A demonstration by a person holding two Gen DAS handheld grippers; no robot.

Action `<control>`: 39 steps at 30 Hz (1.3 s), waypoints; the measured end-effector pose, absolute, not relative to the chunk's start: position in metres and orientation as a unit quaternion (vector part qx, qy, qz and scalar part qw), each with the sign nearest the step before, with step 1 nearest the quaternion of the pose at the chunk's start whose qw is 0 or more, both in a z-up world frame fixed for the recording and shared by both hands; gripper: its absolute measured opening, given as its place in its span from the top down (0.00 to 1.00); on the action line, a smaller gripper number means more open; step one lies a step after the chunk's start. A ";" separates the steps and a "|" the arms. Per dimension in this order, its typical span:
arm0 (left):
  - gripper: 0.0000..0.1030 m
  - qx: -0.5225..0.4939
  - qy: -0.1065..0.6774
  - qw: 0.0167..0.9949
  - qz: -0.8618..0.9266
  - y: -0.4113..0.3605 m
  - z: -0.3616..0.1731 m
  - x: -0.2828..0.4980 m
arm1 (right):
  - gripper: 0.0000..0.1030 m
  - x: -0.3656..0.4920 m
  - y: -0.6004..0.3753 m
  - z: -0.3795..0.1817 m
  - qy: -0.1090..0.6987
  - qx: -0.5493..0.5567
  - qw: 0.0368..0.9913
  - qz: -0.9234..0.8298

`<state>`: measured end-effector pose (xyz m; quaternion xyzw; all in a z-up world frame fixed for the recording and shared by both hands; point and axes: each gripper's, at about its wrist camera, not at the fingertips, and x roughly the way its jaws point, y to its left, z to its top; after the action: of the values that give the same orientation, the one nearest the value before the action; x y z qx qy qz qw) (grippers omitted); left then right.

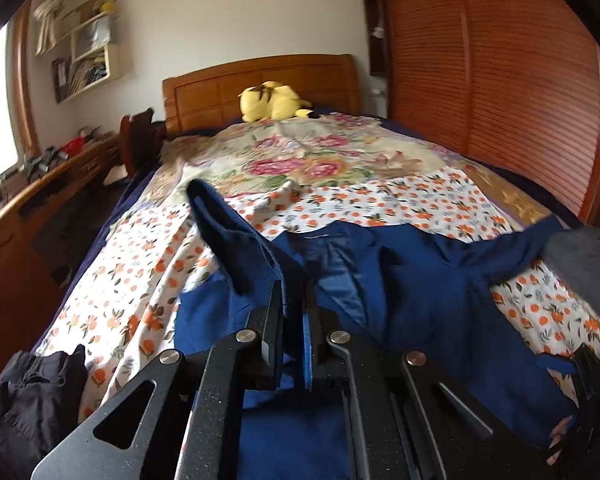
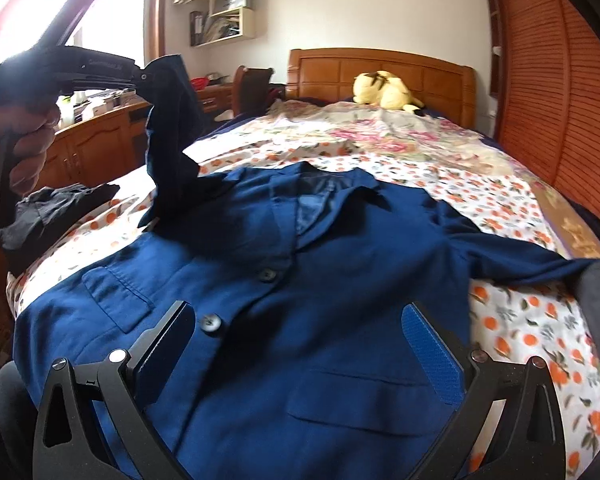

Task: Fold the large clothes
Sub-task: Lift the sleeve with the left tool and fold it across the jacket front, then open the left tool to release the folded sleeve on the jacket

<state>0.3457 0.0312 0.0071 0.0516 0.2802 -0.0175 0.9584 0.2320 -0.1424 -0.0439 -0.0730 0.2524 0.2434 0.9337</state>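
A: How do the jaws stand?
B: The left gripper (image 1: pixel 294 300) is clenched on the left sleeve (image 2: pixel 172 120) of the navy blazer (image 2: pixel 280 280), lifting it above the bed. The right gripper (image 2: pixel 300 344) is spread wide, nothing between its pads, hovering over the blazer's buttoned front.
A: And the blazer itself?
B: Face up on the orange-print sheet (image 2: pixel 520 320), collar toward the wooden headboard (image 1: pixel 260 80). A black garment (image 2: pixel 60 208) lies just beside it, a yellow plush toy (image 1: pixel 272 100) far off by the headboard.

L hand-held gripper (image 1: pixel 294 300) clamped on blue jacket (image 1: pixel 400 280) sleeve, lifted.
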 end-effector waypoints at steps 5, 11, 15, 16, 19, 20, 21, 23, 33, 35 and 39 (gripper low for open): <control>0.93 0.054 0.281 0.957 -0.043 0.008 0.002 0.330 | 0.00 0.227 -0.152 -0.043 0.260 -0.071 0.937 0.222; 0.93 0.055 0.281 0.956 -0.059 -0.003 -0.002 0.308 | 0.00 0.218 -0.155 -0.036 0.254 -0.068 0.940 0.216; 0.92 0.062 0.298 0.951 -0.048 -0.002 -0.014 0.300 | 0.00 0.224 -0.153 -0.044 0.264 -0.070 0.938 0.214; 0.87 0.059 0.302 0.950 -0.048 0.000 -0.019 0.298 | 0.00 0.225 -0.151 -0.045 0.268 -0.071 0.937 0.214; 0.68 0.052 0.303 0.950 -0.052 0.006 -0.032 0.286 | 0.00 0.229 -0.145 -0.043 0.271 -0.069 0.935 0.217; 0.65 0.048 0.301 0.951 -0.054 0.009 -0.035 0.281 | 0.00 0.229 -0.142 -0.042 0.271 -0.068 0.935 0.220; 0.61 0.044 0.299 0.952 -0.056 0.011 -0.039 0.275 | 0.00 0.232 -0.141 -0.042 0.270 -0.068 0.934 0.222; 0.59 0.043 0.301 0.951 -0.053 0.015 -0.046 0.267 | 0.00 0.234 -0.135 -0.041 0.269 -0.069 0.933 0.227; 0.33 0.002 0.291 0.956 -0.036 0.059 -0.088 0.216 | 0.00 0.248 -0.099 -0.054 0.276 -0.082 0.921 0.264; 0.32 -0.006 0.293 0.956 -0.027 0.070 -0.095 0.209 | 0.00 0.251 -0.089 -0.055 0.277 -0.086 0.917 0.274; 0.32 -0.011 0.298 0.955 -0.006 0.091 -0.111 0.195 | 0.02 0.255 -0.066 -0.059 0.281 -0.094 0.908 0.297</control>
<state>0.1953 0.0914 -0.1106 -0.0105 0.2976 -0.0059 0.9546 0.2548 -0.0664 -0.0590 -0.0943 0.2805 0.2970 0.9078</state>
